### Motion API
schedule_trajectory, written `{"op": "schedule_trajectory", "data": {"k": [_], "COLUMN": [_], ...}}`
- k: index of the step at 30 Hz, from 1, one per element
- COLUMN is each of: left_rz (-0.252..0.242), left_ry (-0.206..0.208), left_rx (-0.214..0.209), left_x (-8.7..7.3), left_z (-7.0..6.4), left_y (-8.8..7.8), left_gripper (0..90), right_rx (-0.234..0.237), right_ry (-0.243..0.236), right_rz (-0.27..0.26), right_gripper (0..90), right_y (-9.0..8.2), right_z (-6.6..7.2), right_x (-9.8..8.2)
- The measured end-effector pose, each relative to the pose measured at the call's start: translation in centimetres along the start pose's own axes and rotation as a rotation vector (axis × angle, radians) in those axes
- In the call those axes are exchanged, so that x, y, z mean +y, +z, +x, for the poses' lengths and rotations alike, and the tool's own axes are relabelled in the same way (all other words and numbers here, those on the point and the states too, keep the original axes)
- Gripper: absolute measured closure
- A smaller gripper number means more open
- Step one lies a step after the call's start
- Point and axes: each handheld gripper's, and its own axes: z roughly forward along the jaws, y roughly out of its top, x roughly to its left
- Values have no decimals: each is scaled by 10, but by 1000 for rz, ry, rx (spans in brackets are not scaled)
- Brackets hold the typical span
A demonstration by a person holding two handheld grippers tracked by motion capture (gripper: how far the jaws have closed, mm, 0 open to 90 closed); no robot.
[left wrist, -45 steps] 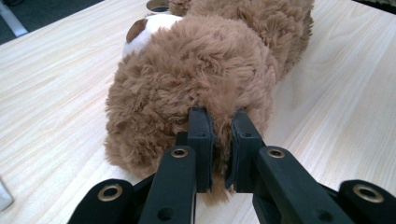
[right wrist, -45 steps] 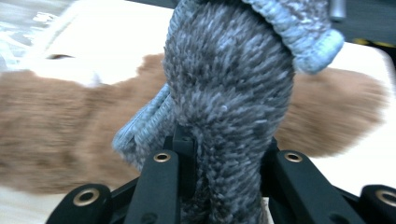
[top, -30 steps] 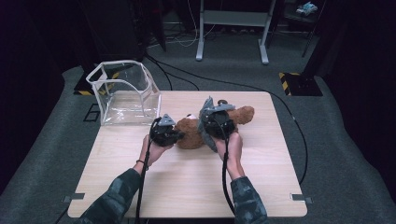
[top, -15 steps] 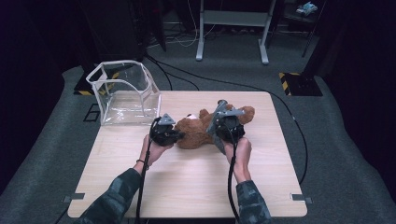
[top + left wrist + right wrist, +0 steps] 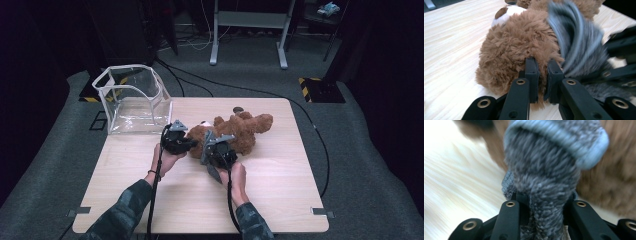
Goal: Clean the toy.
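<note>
A brown teddy bear [image 5: 247, 131] lies on its side in the middle of the wooden table [image 5: 280, 190]. My left gripper [image 5: 187, 145] is at the bear's left end, its jaws pinched shut on a tuft of brown fur [image 5: 516, 45]. My right gripper [image 5: 216, 150] is just right of it, low against the bear's front. It is shut on a grey knitted sock [image 5: 544, 167] with a pale blue cuff, which stands up between its jaws. That sock [image 5: 579, 47] appears blurred against the bear in the left gripper view.
A clear plastic box [image 5: 131, 100] with an open top stands at the table's back left corner. A small dark round thing [image 5: 238, 109] lies behind the bear. Cables and a metal stand's feet are on the floor beyond the table.
My right gripper has dropped and come left and nearer the person, from over the bear's middle to beside the left gripper, with the grey sock in it. The left gripper has stayed put.
</note>
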Motion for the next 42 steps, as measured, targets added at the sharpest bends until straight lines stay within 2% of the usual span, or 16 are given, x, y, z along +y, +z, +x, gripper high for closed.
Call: {"op": "schedule_trajectory", "data": {"k": [3, 7, 10, 13, 15, 17, 18, 22, 24, 27, 30, 31, 34, 37, 39, 42], "left_rz": [-7, -10, -10, -9, -7, -4, -8, -6, -14, -16, -11, -9, -9, -6, -6, -2], "left_ry": [-8, -17, -22, -21, -19, -22, -25, -23, -28, -32, -32, -31, -34, -28, -28, -29], "left_rx": [-2, -7, -3, -2, 2, -1, -1, -13, -17, -14, -16, -16, -17, -14, -20, -27], "left_x": [0, 2, 4, 4, 4, 3, 3, 3, 3, 3, 3, 3, 3, 3, 2, 1], "left_z": [1, 1, 0, 0, 0, 2, 2, 3, 2, 1, 2, 2, 1, 2, 4, 6], "left_y": [0, 0, 0, 0, 0, -1, -1, -1, 0, 1, 1, 0, 0, 0, 0, 0], "left_gripper": [822, 822, 822, 822, 822, 822, 822, 822, 822, 822, 822, 822, 822, 822, 822, 822], "right_rx": [4, 28, 83, 124, 115, 100, 55, -33, -29, 4, 71, 113, 120, 106, 71, 31], "right_ry": [23, 4, -15, -18, -1, 22, 46, 98, 129, 110, 52, 18, -32, -28, 17, 41], "right_rz": [53, 12, -40, -37, -20, -2, 13, 34, 26, 22, 6, 6, 14, 23, 30, 41], "right_gripper": [711, 711, 710, 709, 710, 710, 710, 711, 710, 711, 710, 710, 711, 714, 713, 714], "right_y": [7, -6, -14, -10, -1, 6, 6, 1, -5, -9, -9, -4, 5, 11, 12, 10], "right_z": [-7, 1, 12, 16, 17, 10, -2, -30, -43, -34, -8, 9, 22, 18, 1, -10], "right_x": [-7, -2, 2, 5, 6, 5, 1, -9, -15, -14, -9, -5, 1, 3, -2, -6]}}
